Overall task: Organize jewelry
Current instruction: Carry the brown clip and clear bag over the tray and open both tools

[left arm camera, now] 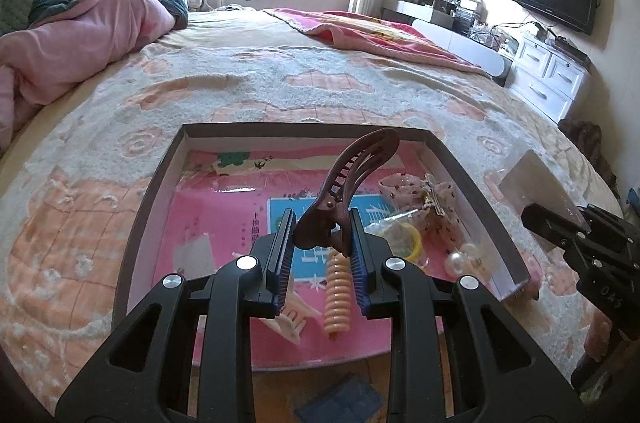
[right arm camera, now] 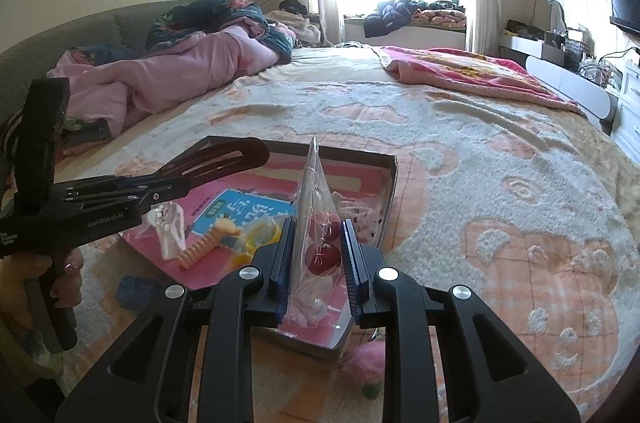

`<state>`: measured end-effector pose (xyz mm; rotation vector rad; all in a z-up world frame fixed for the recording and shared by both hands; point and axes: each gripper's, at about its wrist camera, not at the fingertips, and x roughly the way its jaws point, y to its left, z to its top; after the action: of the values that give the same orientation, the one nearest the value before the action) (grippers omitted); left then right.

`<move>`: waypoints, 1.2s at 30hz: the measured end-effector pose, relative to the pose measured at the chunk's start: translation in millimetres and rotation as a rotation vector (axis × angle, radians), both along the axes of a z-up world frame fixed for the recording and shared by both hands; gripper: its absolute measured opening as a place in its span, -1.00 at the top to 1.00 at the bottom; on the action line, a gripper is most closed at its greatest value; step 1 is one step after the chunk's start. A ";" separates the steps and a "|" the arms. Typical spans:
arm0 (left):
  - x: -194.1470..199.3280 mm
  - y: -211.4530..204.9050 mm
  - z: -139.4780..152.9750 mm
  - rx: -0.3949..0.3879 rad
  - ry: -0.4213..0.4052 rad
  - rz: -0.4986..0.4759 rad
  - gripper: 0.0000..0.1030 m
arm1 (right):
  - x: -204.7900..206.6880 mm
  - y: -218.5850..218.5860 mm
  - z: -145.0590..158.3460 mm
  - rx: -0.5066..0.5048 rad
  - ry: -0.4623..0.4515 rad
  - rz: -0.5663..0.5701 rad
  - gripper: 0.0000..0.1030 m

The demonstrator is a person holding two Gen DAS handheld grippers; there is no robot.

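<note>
Left gripper (left arm camera: 323,247) pinches brown claw clip (left arm camera: 348,183), long axis toward 1 o'clock, above tray (left arm camera: 136,215). Right gripper (right arm camera: 318,255) pinches clear earring packet (right arm camera: 316,207), upright, over tray's 5 o'clock corner.

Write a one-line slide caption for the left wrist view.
Left gripper holds a brown hair claw above the tray on the bed.

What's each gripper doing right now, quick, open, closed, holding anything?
Left gripper: closed on the brown hair claw clip, held above the tray.
Right gripper: closed on a clear plastic packet.
</note>
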<state>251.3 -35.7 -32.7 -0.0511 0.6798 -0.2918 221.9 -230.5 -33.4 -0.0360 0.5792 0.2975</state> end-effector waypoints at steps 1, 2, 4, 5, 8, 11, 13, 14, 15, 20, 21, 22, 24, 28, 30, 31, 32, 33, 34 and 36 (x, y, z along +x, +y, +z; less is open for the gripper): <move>1.6 -0.3 0.1 -0.004 0.002 -0.002 0.64 | 2.2 -0.1 0.9 -0.005 -0.002 -0.002 0.57; 2.7 -0.6 -0.3 -0.004 0.003 -0.003 0.64 | 3.7 0.4 1.4 -0.008 -0.004 -0.002 0.57; 5.1 -1.1 -0.9 -0.005 0.004 -0.007 0.64 | 8.7 0.8 3.1 -0.015 -0.010 -0.005 0.57; 6.0 -1.2 -1.2 -0.011 0.007 -0.009 0.64 | 11.1 0.1 3.8 -0.016 -0.013 -0.006 0.57; 7.9 -1.4 -3.0 -0.029 0.019 -0.018 0.64 | 18.5 -0.9 4.2 -0.012 -0.010 -0.008 0.57; 9.7 -2.2 -6.0 -0.032 0.029 -0.027 0.64 | 26.2 -1.1 5.0 -0.013 -0.015 -0.012 0.57; 10.1 -4.2 -8.6 -0.028 0.037 -0.039 0.64 | 31.5 -1.6 5.2 -0.013 -0.014 -0.016 0.57; 10.9 -5.3 -9.7 -0.030 0.043 -0.045 0.64 | 35.1 -1.8 5.0 -0.010 -0.010 -0.016 0.57; 11.3 -6.4 -10.9 -0.031 0.048 -0.051 0.64 | 38.0 -1.9 4.5 -0.007 -0.005 -0.016 0.57; 13.6 -10.4 -17.8 -0.024 0.068 -0.066 0.64 | 59.3 -3.8 -9.8 0.023 0.074 -0.024 0.57; 13.7 -11.1 -19.0 -0.021 0.070 -0.068 0.64 | 60.4 -3.8 -11.7 0.025 0.079 -0.025 0.57; 13.3 -11.7 -20.5 -0.018 0.073 -0.070 0.64 | 61.4 -3.8 -14.5 0.026 0.085 -0.027 0.57; 13.4 -13.3 -22.5 -0.013 0.078 -0.077 0.64 | 61.7 -3.1 -17.7 0.020 0.086 -0.031 0.57; 14.6 -17.0 -26.4 -0.011 0.096 -0.101 0.64 | 63.2 -0.2 -23.6 -0.018 0.086 -0.049 0.57; 13.4 -19.2 -27.9 -0.003 0.096 -0.108 0.64 | 65.6 0.2 -28.6 -0.022 0.103 -0.056 0.57; 13.1 -20.3 -28.5 -0.001 0.098 -0.114 0.64 | 65.3 -0.7 -30.6 -0.021 0.109 -0.056 0.57; 12.5 -21.2 -29.0 0.003 0.099 -0.117 0.64 | 65.6 -0.4 -32.3 -0.021 0.113 -0.056 0.57; 11.8 -21.9 -29.3 0.007 0.097 -0.117 0.64 | 65.8 -1.0 -33.3 -0.020 0.115 -0.054 0.57; 11.8 -22.1 -29.6 0.009 0.096 -0.118 0.64 | 65.7 -1.3 -33.6 -0.018 0.117 -0.053 0.57; 12.0 -21.4 -30.2 0.008 0.096 -0.117 0.64 | 65.9 -2.6 -33.6 -0.008 0.122 -0.051 0.57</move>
<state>263.3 -57.2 -62.9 -0.0174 0.7809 -0.4013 287.8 -233.1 -67.0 -0.0110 0.7019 0.2484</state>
